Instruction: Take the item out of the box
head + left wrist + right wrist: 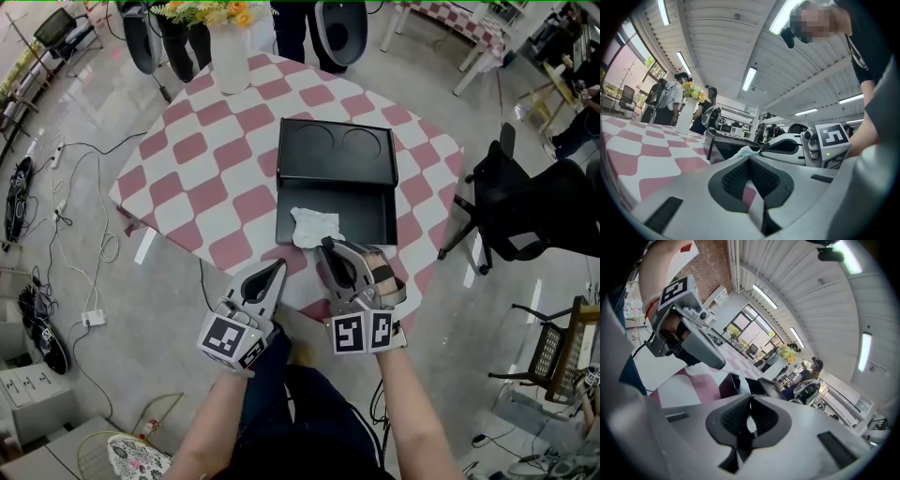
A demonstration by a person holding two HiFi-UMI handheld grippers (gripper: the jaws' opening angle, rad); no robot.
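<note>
A black box (361,211) lies open on the pink-and-white checked table (202,178), its lid (337,150) folded back with two round recesses. A white crumpled item (312,226) sits in the box's near left corner. My right gripper (325,244) reaches over the near wall, shut, with its tips on the item's near edge. In the right gripper view the jaws (751,397) meet, with the white item (739,383) right at the tips. My left gripper (277,266) rests shut and empty on the table just outside the box, and its jaws (749,156) are together.
A white vase of flowers (231,56) stands at the table's far side. A black office chair (534,211) is to the right of the table. Cables and a power strip (92,318) lie on the floor at left. People stand beyond the table.
</note>
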